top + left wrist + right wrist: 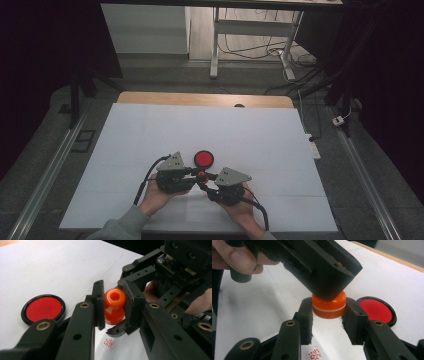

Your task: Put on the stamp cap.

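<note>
An orange stamp (114,305) with a round knob and a wider base (329,306) hangs just above the white sheet (250,135). My left gripper (113,310) is shut on its knob, one pad on each side. My right gripper (328,315) comes from the other side; its pads flank the base closely, without clearly pressing on it. In the high view both grippers meet at the stamp (201,174), left gripper (196,173) and right gripper (203,181), near the sheet's front middle. A round red ink pad (204,158) in a black rim lies just beyond them.
A red stamped print (108,343) marks the sheet under the stamp. The sheet covers a wooden table (205,98). Both of the person's hands hold the grippers near the front edge. White desk legs and cables stand on the floor behind.
</note>
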`<state>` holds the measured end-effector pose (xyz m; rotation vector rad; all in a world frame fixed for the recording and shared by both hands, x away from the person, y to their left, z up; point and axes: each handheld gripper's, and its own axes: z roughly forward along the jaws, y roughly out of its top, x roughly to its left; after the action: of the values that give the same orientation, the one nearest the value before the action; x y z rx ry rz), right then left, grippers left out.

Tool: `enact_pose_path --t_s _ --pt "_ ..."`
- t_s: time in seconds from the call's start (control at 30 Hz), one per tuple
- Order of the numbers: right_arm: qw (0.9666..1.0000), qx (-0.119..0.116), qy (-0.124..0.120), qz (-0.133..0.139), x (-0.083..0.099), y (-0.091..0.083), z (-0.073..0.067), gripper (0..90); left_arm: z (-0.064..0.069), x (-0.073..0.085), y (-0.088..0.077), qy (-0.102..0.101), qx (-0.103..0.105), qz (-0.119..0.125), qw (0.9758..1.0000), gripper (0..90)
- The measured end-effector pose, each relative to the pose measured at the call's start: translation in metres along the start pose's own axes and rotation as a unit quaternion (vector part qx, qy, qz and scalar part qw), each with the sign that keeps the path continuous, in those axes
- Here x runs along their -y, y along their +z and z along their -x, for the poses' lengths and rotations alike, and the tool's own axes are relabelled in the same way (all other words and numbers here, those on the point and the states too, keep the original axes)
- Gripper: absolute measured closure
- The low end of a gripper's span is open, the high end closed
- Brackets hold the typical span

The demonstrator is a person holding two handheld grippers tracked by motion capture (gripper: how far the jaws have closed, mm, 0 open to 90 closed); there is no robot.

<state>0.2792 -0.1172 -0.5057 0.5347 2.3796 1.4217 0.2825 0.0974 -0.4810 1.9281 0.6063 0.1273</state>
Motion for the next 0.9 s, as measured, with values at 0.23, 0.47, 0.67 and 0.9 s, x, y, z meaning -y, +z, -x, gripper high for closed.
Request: enact_pose_path --t_s 0.23,0.47,0.67,0.9 --pt "1.0000 0.000 -0.002 -0.002 0.000 0.000 0.000 56.6 -0.002 0.000 -0.002 -0.003 0.000 0.002 1.0000 72.0" --pt "1.0000 0.002 -0.001 -0.003 0.002 -0.002 0.003 53.3 -0.004 0.000 -0.004 -0.005 -0.002 0.002 1.0000 72.0" --pt "0.9999 0.000 -0.006 -0.011 0.007 -0.005 0.006 51.4 -0.005 0.000 -0.007 -0.008 -0.005 0.004 0.9999 72.0" --pt "0.9997 0.017 0.004 -0.020 0.019 -0.019 0.016 50.7 -0.008 0.000 -0.009 -0.010 -0.008 0.003 0.9999 71.9"
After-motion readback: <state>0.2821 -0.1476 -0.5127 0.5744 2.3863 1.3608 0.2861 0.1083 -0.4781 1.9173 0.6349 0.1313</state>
